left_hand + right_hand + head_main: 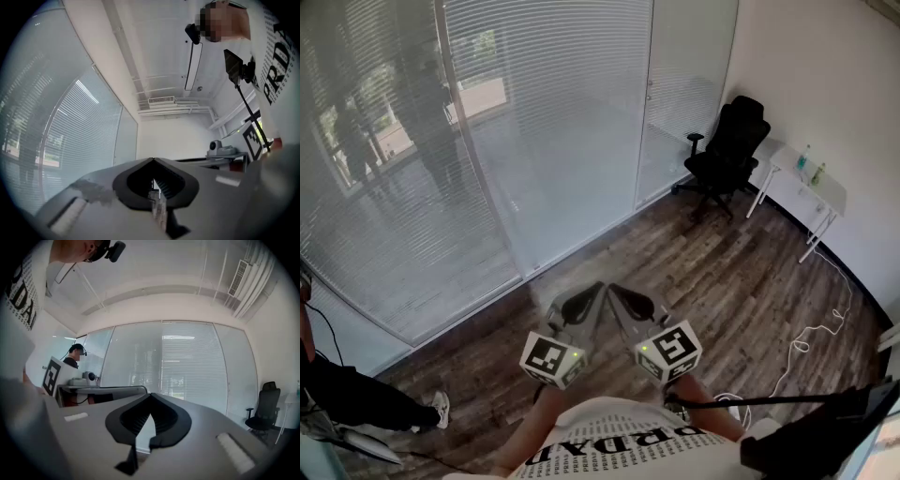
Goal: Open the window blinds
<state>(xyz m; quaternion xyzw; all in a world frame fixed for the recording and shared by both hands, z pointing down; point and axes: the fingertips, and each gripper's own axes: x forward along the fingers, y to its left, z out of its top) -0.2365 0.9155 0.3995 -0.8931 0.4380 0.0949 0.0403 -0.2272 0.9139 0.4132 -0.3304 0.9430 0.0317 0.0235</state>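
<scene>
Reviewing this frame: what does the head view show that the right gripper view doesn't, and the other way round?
Head view only: a white cable trailing over the wood floor, and a bystander's shoe. Right gripper view only: the ceiling with its vent, and the right gripper close up, jaws touching with nothing between them. Both: the lowered window blinds and the black office chair.

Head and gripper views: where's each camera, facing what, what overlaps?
Head view: on the person's head, steeply down at dark wood-plank floor, white slatted window blinds; shows left gripper, right gripper, white printed shirt.
Left gripper view: on that gripper, tilted up at white ceiling; own shut jaws, shirt.
Right gripper view: on that gripper, level, facing blinds; own shut jaws.
Shared: blinds in all; black office chair in head and right gripper views.
</scene>
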